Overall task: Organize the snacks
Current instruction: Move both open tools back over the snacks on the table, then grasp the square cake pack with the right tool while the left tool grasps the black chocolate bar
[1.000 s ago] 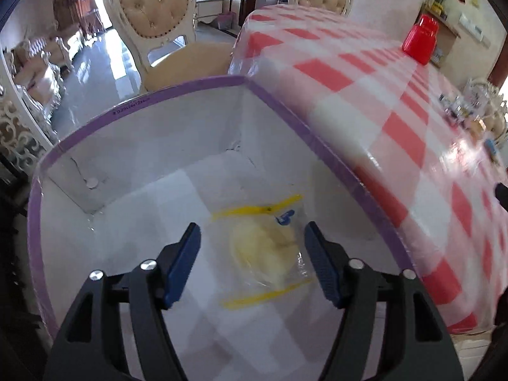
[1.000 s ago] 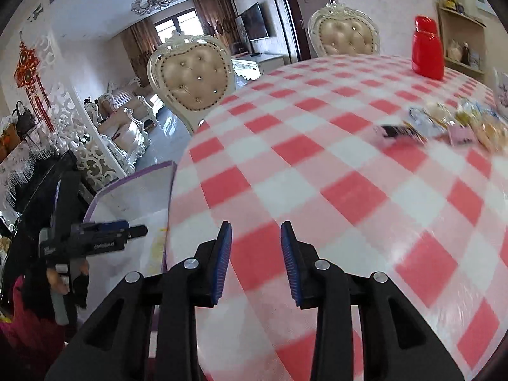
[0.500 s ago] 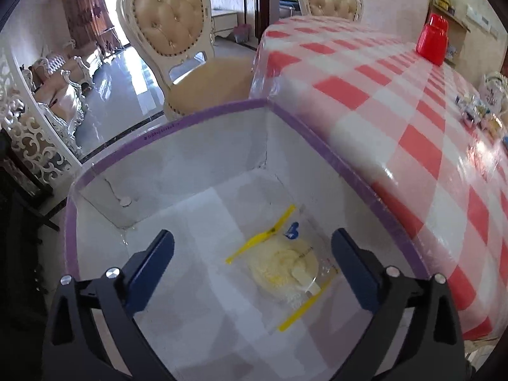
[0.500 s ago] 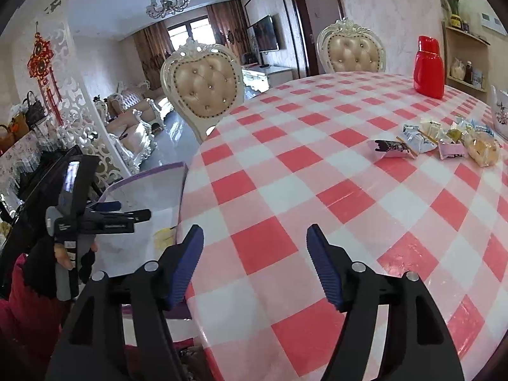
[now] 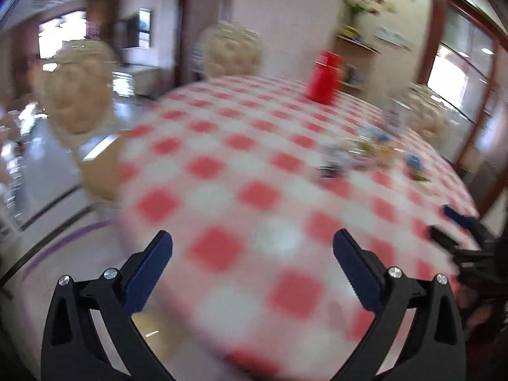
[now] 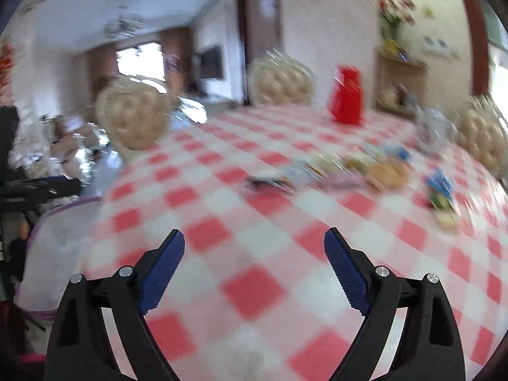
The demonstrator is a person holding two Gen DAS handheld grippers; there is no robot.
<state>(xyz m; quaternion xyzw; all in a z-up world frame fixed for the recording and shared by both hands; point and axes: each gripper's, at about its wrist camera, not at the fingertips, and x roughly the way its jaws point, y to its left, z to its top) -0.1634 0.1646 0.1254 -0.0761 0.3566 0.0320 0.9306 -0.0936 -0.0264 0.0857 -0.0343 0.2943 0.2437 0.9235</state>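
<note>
Box rim (image 5: 63,238), clearer beside table (image 6: 254,285).

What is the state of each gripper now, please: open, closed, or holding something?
Left gripper: open, jaws just opened wider, nothing between the fingers.
Right gripper: open, jaws just opened, nothing between the fingers.

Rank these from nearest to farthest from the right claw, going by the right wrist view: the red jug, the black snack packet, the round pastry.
1. black snack packet, centre of the table, nearest the right claw.
2. round pastry, right of it.
3. red jug, far edge.
</note>
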